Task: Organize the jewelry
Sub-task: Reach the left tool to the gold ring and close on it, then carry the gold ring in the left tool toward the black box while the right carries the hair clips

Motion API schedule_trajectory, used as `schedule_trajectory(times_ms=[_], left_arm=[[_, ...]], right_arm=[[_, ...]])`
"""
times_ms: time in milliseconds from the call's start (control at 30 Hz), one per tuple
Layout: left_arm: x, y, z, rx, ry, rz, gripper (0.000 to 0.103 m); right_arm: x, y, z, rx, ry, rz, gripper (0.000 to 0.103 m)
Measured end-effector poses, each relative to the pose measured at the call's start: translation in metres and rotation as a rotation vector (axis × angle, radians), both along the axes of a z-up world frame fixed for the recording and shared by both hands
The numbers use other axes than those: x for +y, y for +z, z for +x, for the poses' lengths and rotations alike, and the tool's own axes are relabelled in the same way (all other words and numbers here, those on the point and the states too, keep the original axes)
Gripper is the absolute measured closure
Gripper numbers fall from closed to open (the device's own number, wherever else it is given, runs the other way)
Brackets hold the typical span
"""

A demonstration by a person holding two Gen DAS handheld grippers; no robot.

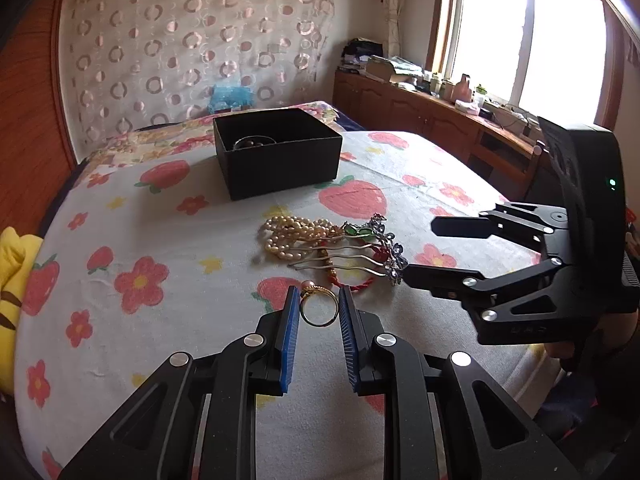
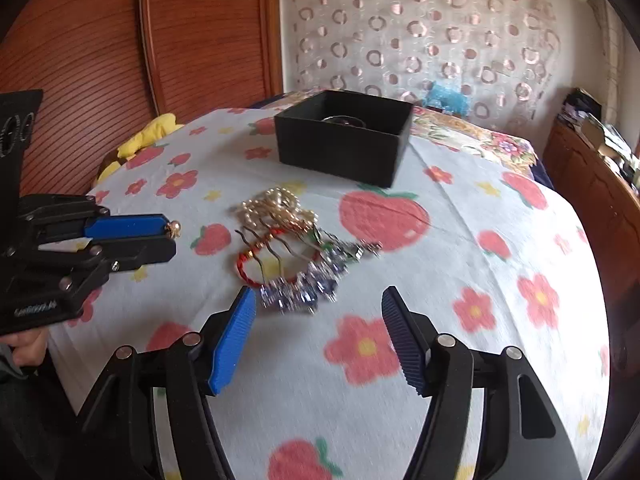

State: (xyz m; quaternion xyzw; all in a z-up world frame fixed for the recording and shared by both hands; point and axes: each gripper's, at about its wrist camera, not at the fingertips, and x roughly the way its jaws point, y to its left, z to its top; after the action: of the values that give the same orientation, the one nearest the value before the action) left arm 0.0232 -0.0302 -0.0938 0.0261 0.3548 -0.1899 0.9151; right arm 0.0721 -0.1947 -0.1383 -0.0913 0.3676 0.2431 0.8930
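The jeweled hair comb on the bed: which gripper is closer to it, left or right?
Right. The right gripper stands open just in front of the hair comb, its tips beside the jeweled end. The left gripper, shut on a gold ring, is off to the side, apart from it.

Both wrist views look steeply down along their fingers, close over the bed (image 1: 160,208), sharing the black box (image 1: 276,152).

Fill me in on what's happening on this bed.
A person is sorting jewelry with two handheld grippers. The left gripper is shut on a gold ring with a pink bead, lifted off the strawberry-print bedsheet. The right gripper is open and empty, near the crystal-flowered metal hair comb, which lies with a cream pearl strand and red cord bracelet. The open black box waits behind.
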Motion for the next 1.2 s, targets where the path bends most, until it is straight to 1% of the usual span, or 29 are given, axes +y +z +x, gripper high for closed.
schedule_trajectory(times_ms=[233,567,600,633,667,700,867,1200], left_arm=[[0.006,0.001,-0.001,0.000,0.007,-0.019,0.084],[0.006,0.000,-0.001,0.002,0.008,-0.024,0.084],[0.007,0.000,-0.001,0.001,0.008,-0.024,0.084],[0.006,0.000,-0.001,0.001,0.008,-0.024,0.084],[0.006,0.000,0.000,0.002,0.008,-0.024,0.084],[0.006,0.000,0.000,0.001,0.009,-0.023,0.084],[0.006,0.000,0.000,0.001,0.012,-0.025,0.084],[0.009,0.003,0.005,-0.009,0.025,-0.022,0.084]], right_arm=[[0.018,-0.004,0.021,0.056,0.048,-0.006,0.029],[0.023,-0.016,0.040,0.095,0.046,-0.030,0.029],[0.023,-0.015,0.040,0.095,0.050,-0.027,0.029],[0.023,-0.015,0.039,0.093,0.051,-0.026,0.032],[0.023,-0.015,0.039,0.093,0.052,-0.026,0.040],[0.023,-0.014,0.038,0.088,0.054,-0.025,0.043],[0.019,-0.013,0.034,0.086,0.053,-0.023,0.043],[0.002,0.000,0.011,0.051,0.055,-0.008,0.043]])
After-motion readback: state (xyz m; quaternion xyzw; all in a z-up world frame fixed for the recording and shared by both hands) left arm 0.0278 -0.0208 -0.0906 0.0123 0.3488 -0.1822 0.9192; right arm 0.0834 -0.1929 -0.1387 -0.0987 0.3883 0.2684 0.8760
